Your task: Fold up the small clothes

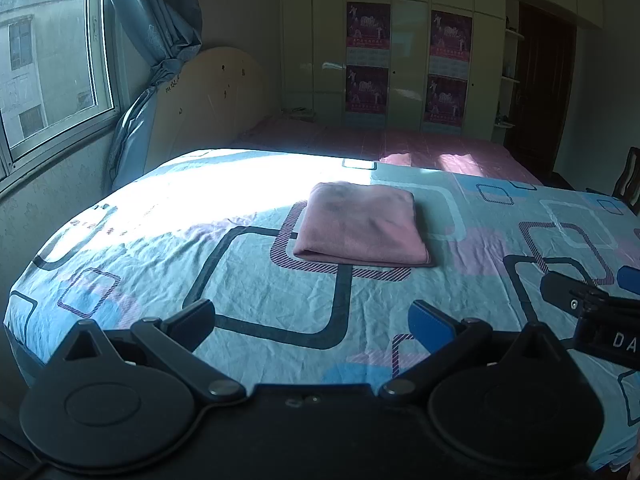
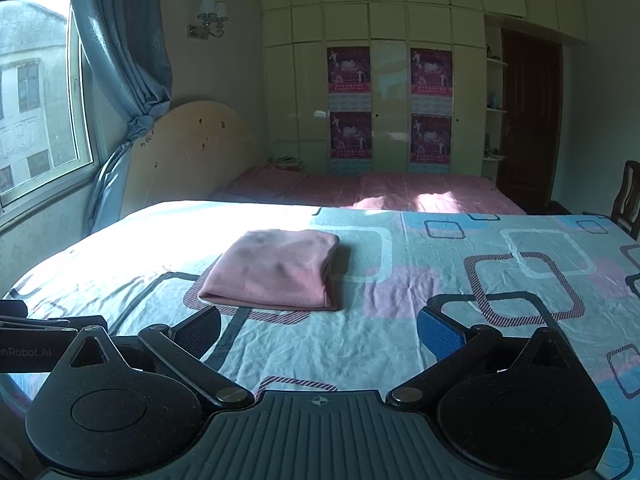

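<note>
A pink garment [image 1: 362,228] lies folded into a neat rectangle on the patterned bedsheet [image 1: 256,280]. It also shows in the right wrist view [image 2: 272,270]. My left gripper [image 1: 316,316] is open and empty, held above the sheet, short of the garment's near edge. My right gripper [image 2: 320,328] is open and empty, just short of the garment's near right corner. The right gripper's fingers [image 1: 560,288] show at the right edge of the left wrist view. Part of the left gripper [image 2: 40,336] shows at the left edge of the right wrist view.
The sheet [image 2: 480,280] has blue, pink and dark square outlines; sunlight washes out its far left part. A second bed with a pink cover [image 2: 380,192] lies behind, with a headboard [image 2: 188,148], wardrobe [image 2: 392,80], window [image 2: 36,92] and chair [image 2: 628,196].
</note>
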A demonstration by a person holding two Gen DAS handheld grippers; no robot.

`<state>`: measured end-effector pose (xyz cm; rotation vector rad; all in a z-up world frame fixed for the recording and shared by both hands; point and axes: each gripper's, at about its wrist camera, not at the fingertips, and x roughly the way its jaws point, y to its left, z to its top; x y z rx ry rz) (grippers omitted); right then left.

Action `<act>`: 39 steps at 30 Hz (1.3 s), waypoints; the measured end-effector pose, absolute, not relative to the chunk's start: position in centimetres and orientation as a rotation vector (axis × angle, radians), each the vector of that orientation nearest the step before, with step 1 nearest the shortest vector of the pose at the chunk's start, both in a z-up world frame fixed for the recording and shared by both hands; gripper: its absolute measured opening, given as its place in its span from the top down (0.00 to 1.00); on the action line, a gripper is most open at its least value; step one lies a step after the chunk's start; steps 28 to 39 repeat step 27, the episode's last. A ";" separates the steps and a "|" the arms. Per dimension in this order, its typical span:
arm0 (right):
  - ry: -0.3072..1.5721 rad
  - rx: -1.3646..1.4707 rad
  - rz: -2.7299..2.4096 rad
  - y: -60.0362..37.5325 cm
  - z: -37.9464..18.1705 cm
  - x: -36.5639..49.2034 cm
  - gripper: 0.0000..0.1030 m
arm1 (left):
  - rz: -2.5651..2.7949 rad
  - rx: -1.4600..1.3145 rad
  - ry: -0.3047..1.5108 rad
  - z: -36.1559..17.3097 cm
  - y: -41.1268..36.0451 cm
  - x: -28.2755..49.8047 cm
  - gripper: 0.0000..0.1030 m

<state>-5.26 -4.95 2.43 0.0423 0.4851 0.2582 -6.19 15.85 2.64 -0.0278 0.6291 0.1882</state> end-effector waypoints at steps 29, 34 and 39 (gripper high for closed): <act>0.554 0.035 0.236 -5.0 0.2 -0.9 0.00 | 0.127 0.024 0.647 0.6 15.6 0.1 0.00; 0.554 0.035 0.236 -5.0 0.2 -0.9 0.00 | 0.127 0.024 0.647 0.6 15.6 0.1 0.00; 0.554 0.035 0.236 -5.0 0.2 -0.9 0.00 | 0.127 0.024 0.647 0.6 15.6 0.1 0.00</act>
